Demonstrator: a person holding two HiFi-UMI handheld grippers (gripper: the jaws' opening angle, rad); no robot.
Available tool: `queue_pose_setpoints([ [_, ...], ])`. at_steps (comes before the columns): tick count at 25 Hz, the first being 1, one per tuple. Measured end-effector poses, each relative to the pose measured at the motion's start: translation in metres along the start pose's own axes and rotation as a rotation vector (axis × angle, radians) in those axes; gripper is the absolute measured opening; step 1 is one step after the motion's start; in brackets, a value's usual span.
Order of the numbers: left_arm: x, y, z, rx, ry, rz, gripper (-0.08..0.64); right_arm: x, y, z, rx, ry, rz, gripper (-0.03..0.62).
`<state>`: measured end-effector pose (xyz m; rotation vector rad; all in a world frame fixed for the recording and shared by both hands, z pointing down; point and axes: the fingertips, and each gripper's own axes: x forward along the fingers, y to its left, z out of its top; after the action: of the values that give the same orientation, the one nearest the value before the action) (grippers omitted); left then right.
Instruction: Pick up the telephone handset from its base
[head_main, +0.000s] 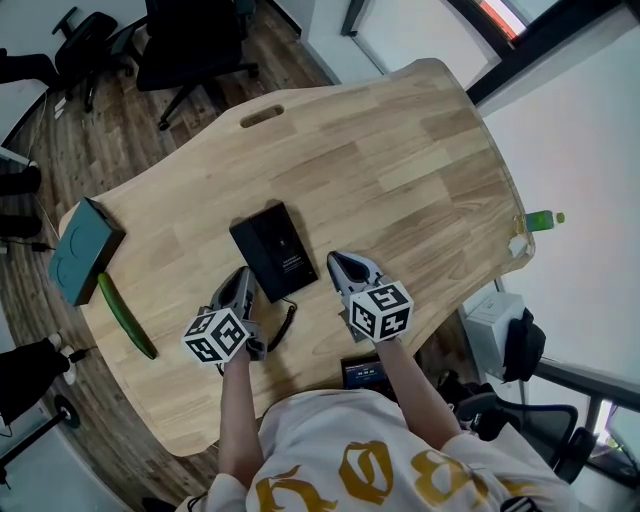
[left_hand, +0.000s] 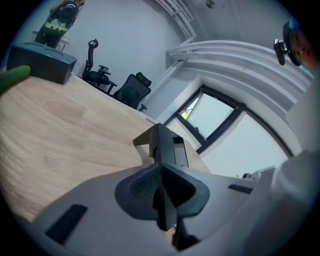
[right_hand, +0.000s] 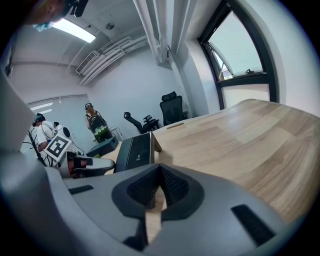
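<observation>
Telephone (head_main: 275, 250) sits well inside table (head_main: 420, 170) edges, wide wood rightward.

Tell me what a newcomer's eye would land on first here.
A flat black telephone lies in the middle of the pale wooden table, its coiled cord trailing toward the near edge. The grey left gripper and right gripper, each bearing a marker cube, flank its near end, jaws together and empty. At the table's left end, a long green cucumber lies beside a teal box.
</observation>
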<state>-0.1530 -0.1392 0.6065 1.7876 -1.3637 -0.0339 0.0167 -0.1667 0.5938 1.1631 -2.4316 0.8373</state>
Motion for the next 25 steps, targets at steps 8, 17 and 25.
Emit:
queue_pose_setpoints([
  [8, 0.008, -0.008, -0.002, -0.058, 0.001, -0.084, 0.160, 0.007, 0.001, -0.005, -0.002, 0.025, 0.015, 0.005],
  [17, 0.026, -0.012, -0.004, -0.056, 0.013, -0.094, 0.160, 0.010, 0.000, -0.009, 0.005, 0.038, 0.025, 0.005],
  [25, 0.031, -0.010, -0.003, -0.075, 0.027, -0.096, 0.151, 0.006, -0.002, -0.007, 0.014, 0.033, 0.023, 0.005],
])
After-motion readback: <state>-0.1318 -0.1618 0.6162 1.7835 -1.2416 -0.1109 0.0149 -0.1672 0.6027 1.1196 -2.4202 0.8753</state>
